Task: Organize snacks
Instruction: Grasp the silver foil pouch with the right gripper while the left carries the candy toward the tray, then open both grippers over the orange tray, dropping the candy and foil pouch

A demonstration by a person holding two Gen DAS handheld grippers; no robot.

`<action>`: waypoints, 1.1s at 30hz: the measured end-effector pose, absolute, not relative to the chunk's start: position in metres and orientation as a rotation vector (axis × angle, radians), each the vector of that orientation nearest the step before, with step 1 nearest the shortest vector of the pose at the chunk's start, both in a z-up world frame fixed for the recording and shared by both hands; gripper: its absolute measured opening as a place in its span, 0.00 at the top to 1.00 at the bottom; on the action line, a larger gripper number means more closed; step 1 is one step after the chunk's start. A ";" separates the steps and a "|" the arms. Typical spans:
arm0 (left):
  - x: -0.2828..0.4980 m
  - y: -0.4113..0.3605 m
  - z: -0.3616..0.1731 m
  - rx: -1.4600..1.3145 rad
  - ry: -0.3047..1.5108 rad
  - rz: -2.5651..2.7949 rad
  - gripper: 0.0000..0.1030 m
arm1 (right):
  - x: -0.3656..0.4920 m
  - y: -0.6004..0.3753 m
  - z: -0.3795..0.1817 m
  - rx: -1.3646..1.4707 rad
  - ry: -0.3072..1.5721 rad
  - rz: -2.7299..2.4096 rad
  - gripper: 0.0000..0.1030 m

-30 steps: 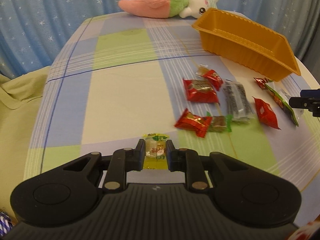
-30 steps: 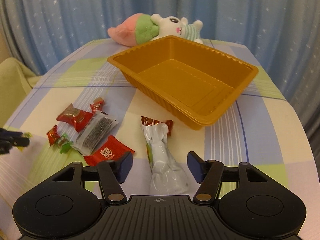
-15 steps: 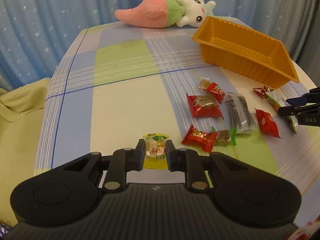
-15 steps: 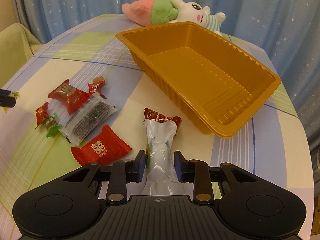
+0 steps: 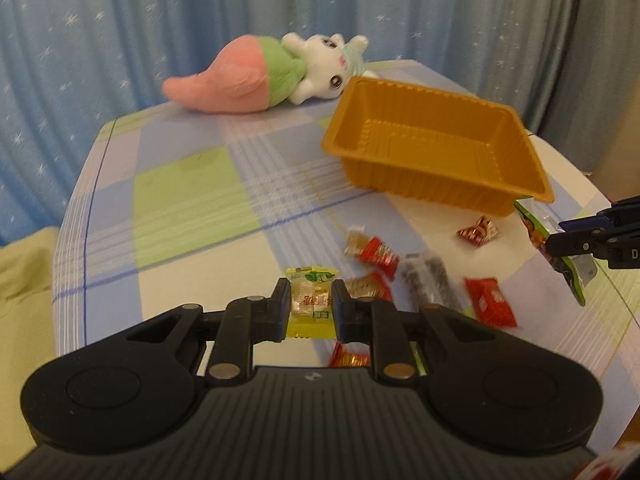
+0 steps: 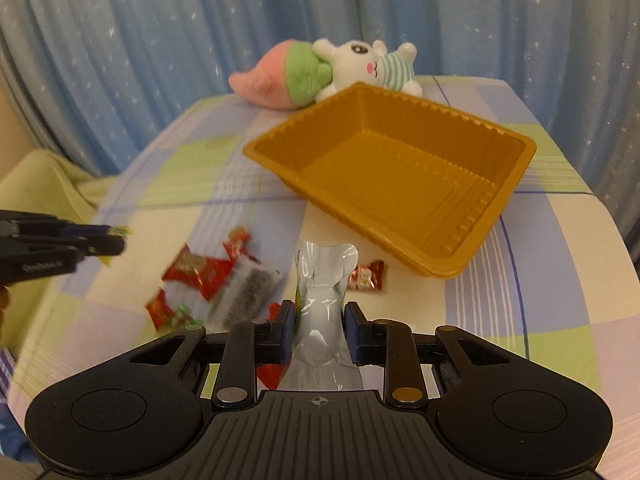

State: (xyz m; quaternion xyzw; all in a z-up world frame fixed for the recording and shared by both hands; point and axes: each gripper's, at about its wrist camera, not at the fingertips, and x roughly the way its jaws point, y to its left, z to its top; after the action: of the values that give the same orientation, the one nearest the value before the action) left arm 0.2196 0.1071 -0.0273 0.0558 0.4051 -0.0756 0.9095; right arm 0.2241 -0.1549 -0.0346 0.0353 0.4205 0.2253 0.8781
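Nearest, our left tool (image 5: 307,304) clamps a yellow candy (image 5: 311,307); our right tool (image 6: 320,330), its jaws just closed, pinches a silver pouch (image 6: 323,304). Below them, red sweets (image 5: 378,255) and a dark packet (image 5: 429,283) lie scattered on the checked tabletop (image 5: 192,196). Beyond, we list an empty orange tray (image 6: 400,176), then a plush toy (image 5: 272,74) against blue curtains (image 6: 160,32).

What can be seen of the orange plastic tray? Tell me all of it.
The orange plastic tray is a deep rectangular tub with a flat rim, ribbed sloping walls and a stepped floor, glossy like thin moulded plastic. It stands upright and empty on the checked tablecloth, set at an angle to both cameras. The pink and green plush toy lies just behind its far corner. A small red wrapped candy lies on the cloth beside its near wall, apparently apart from it. No gripper touches it.
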 end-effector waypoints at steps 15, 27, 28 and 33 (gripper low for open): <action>0.336 0.048 0.001 0.175 0.720 -0.360 0.81 | 0.298 -0.163 -0.002 0.292 0.770 0.296 0.74; 0.401 -0.001 -0.026 0.184 0.776 -0.460 0.81 | 0.351 -0.186 -0.026 0.437 0.802 0.126 0.74; 0.403 -0.003 -0.029 0.184 0.782 -0.464 0.81 | 0.353 -0.188 -0.029 0.449 0.807 0.115 0.74; 0.416 -0.013 -0.042 0.184 0.815 -0.484 0.81 | 0.361 -0.193 -0.041 0.487 0.832 0.075 0.74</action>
State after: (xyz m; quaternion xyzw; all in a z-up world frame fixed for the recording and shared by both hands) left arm 0.4157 -0.0130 -0.0420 0.0883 0.3919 -0.2327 0.8857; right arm 0.3610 -0.1927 -0.0410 0.2341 0.4000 0.0361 0.8854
